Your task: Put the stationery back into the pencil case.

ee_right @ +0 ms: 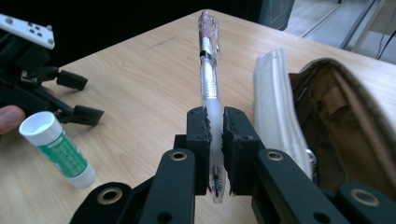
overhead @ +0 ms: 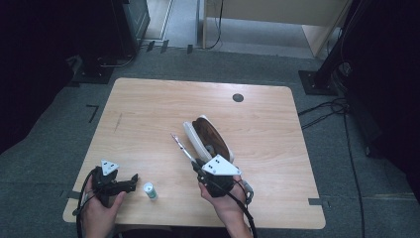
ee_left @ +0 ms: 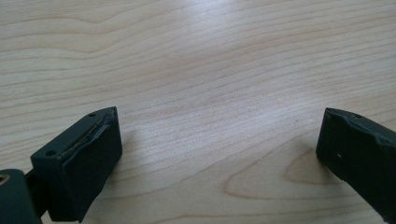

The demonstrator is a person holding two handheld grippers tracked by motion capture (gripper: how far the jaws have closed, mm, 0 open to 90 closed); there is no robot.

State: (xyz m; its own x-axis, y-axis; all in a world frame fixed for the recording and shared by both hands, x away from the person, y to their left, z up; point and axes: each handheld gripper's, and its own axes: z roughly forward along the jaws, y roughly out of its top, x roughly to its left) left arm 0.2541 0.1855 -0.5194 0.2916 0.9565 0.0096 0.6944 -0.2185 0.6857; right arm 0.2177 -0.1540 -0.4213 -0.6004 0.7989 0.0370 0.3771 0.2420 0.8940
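Wood surface: a pale, grained table (overhead: pixel 148 114) with rounded corners is seen from above; a small dark round cap (overhead: pixel 238 97) is set into it near the far edge.
Left gripper (overhead: pixel 130 182): held low at the near left corner of the table by the person's left hand (overhead: pixel 99 210); in the left gripper view its 2 black jaws are seen wide apart, with bare wood between them and nothing clamped.
Glue stick (overhead: pixel 150 190): a small white tube with a green label is lying on the table just beside the left gripper, between the 2 hands; the print on the label is too blurred to be read.
Pen (ee_right: pixel 208 88): a clear-bodied pen with a pinkish top and a black band is clamped at its frosted grip section, raised above the table and pointed away from the person; no writing can be made out on it.
Right gripper (ee_right: pixel 213 140): its 2 jaws are pressed together on the pen, in the person's right hand (overhead: pixel 225 201).
Pencil case (overhead: pixel 210 139): a white case with a brown lining is lying open on the table, just right of the pen; no brand can be read.
Room: grey carpet is seen around the table, with black stands and cables at both sides.
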